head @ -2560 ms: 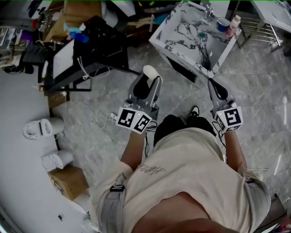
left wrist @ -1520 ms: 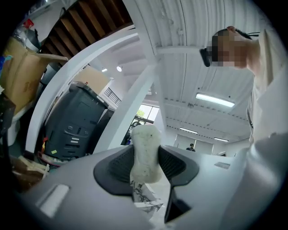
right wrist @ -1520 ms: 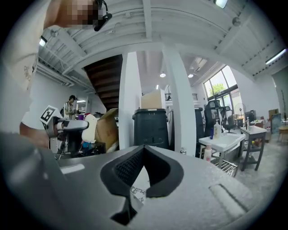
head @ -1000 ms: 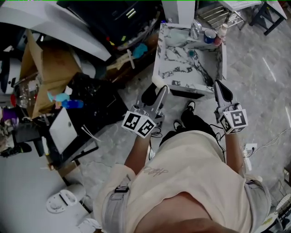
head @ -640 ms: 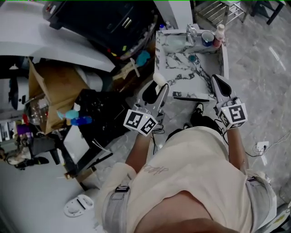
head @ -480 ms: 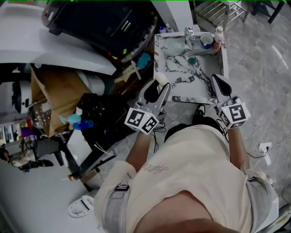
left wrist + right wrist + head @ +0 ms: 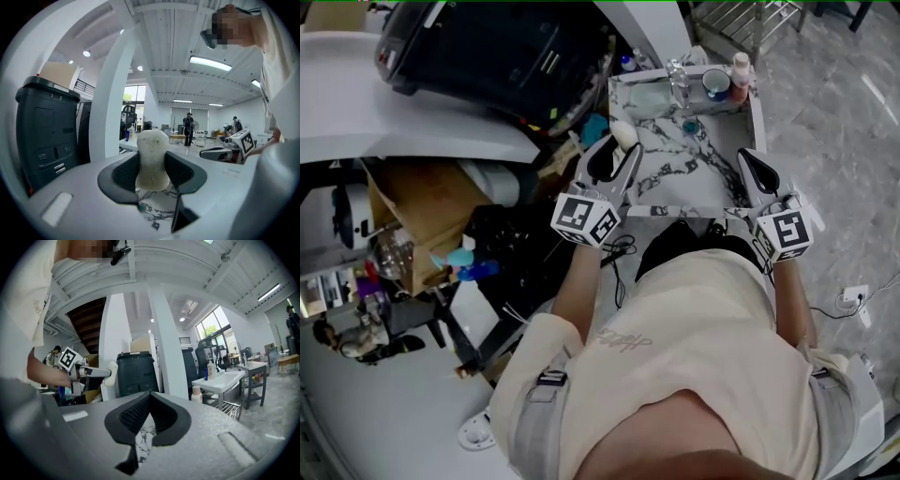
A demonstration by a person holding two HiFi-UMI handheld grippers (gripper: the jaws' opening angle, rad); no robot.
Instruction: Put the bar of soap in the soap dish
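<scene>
A white bar of soap (image 7: pixel 623 134) (image 7: pixel 152 158) stands upright between the jaws of my left gripper (image 7: pixel 617 152) (image 7: pixel 152 161), which is shut on it. The gripper hovers at the left edge of a marble-patterned sink unit (image 7: pixel 649 176). At the unit's far left corner lies a pale, translucent soap dish (image 7: pixel 649 94). My right gripper (image 7: pixel 750 161) (image 7: pixel 149 401) is shut with nothing in it, over the unit's right front corner. In the right gripper view the left gripper (image 7: pixel 93 372) shows with the soap (image 7: pixel 110 371) at its tip.
A tap (image 7: pixel 678 77), a blue cup (image 7: pixel 714 84) and a small bottle (image 7: pixel 739 67) stand along the sink's back. A large black machine (image 7: pixel 497 52), cardboard boxes (image 7: pixel 427 211) and black clutter crowd the left. A wire rack (image 7: pixel 741 14) stands behind.
The person has stepped up to the marble sink unit, which has come from far ahead to right under the grippers. The left gripper still holds the soap, now at the unit's left edge.
</scene>
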